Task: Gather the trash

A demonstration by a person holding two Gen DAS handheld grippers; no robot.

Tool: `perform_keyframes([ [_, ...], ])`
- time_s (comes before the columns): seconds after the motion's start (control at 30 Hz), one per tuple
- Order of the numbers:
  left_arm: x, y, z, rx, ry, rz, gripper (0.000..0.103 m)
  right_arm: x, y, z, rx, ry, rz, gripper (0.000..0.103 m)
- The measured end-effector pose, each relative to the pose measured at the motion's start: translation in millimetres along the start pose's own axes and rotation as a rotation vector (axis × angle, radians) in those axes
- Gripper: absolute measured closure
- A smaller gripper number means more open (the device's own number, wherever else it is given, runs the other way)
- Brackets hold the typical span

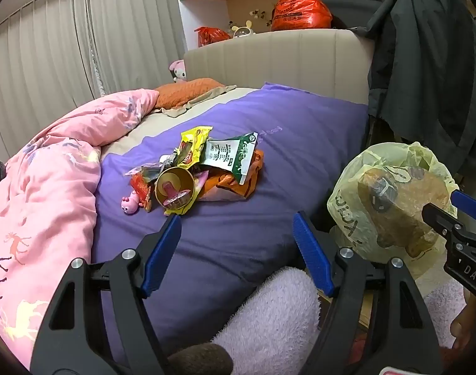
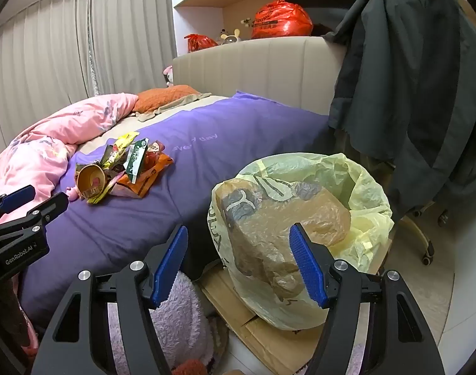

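A pile of trash (image 1: 200, 168) lies on the purple bed cover (image 1: 269, 131): a yellow wrapper, a green-white packet (image 1: 235, 157), an orange bag and a round gold cup (image 1: 175, 189) on its side. It also shows in the right wrist view (image 2: 119, 168). A yellow bin bag (image 1: 391, 200) stands open beside the bed, with a brown bag inside (image 2: 281, 218). My left gripper (image 1: 238, 225) is open and empty, just short of the pile. My right gripper (image 2: 238, 243) is open and empty in front of the bin bag.
A pink duvet (image 1: 50, 187) covers the bed's left side. A small pink toy (image 1: 131, 203) lies next to the pile. A dark jacket (image 2: 410, 78) hangs at the right. Flattened cardboard (image 2: 269, 328) lies under the bin bag. A fluffy lilac slipper (image 1: 269, 312) is below my left gripper.
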State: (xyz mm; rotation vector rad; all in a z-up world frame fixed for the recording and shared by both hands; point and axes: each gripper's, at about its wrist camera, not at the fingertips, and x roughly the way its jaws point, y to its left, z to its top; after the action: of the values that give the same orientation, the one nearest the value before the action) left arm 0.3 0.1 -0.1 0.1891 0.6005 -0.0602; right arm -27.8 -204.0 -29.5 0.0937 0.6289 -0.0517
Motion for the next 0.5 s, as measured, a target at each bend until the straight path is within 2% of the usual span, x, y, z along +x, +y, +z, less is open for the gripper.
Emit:
perform_keyframes([
  [0.5, -0.3, -0.2, -0.2, 0.003, -0.001, 0.001, 0.033, 0.4, 0.8, -0.6, 0.000, -0.007, -0.001, 0.039],
])
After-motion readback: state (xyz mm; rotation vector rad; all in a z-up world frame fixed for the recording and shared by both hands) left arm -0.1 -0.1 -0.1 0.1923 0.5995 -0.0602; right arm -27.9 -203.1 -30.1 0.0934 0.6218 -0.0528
